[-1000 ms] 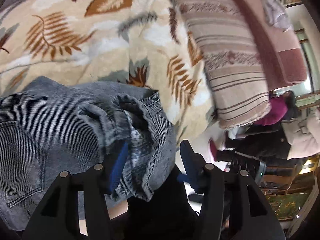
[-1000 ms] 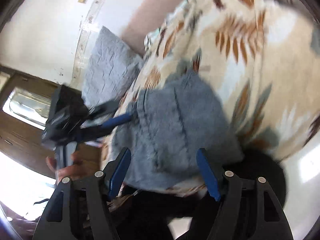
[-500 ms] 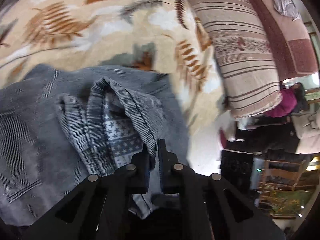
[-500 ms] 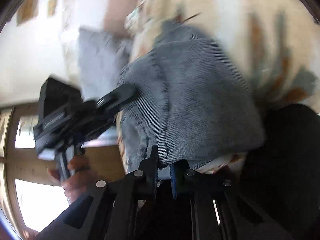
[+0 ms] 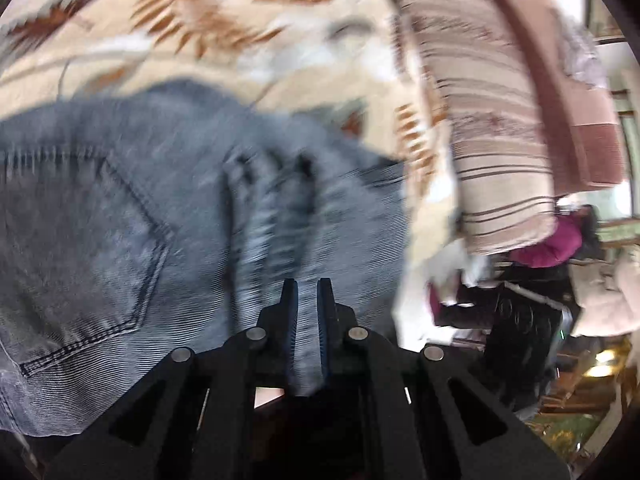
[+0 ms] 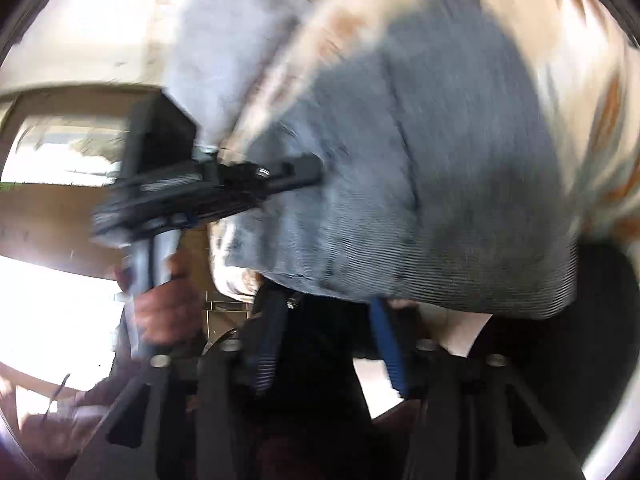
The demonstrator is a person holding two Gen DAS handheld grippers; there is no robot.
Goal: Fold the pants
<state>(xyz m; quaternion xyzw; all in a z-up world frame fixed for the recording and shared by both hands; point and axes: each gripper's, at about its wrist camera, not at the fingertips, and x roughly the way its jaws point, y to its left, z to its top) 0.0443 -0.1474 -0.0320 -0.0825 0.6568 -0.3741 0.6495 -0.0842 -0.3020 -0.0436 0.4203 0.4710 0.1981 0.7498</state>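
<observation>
Grey denim pants (image 5: 120,208) lie bunched on a leaf-print blanket (image 5: 200,40), back pocket showing at the left. My left gripper (image 5: 306,300) is shut on a fold of the pants' edge, with cloth pinched between its jaws. In the right wrist view the pants (image 6: 420,168) fill the middle, and my left gripper (image 6: 296,172) shows from the side, gripping their left edge. My right gripper (image 6: 332,320) is open just below the pants' near edge, with its blue-padded fingers (image 6: 384,332) apart. Both views are blurred by motion.
A striped pillow (image 5: 492,120) and a pink cushion (image 5: 592,120) lie at the right of the bed. A grey pillow (image 6: 224,48) lies at the bed's far end. People and chairs (image 5: 560,264) are beyond the bed's right edge. A wooden door (image 6: 60,208) stands at the left.
My left gripper closed on the pants' edge and still holds it, the cloth now pulled flatter. My right gripper shut on the near edge half a second ago and has now opened.
</observation>
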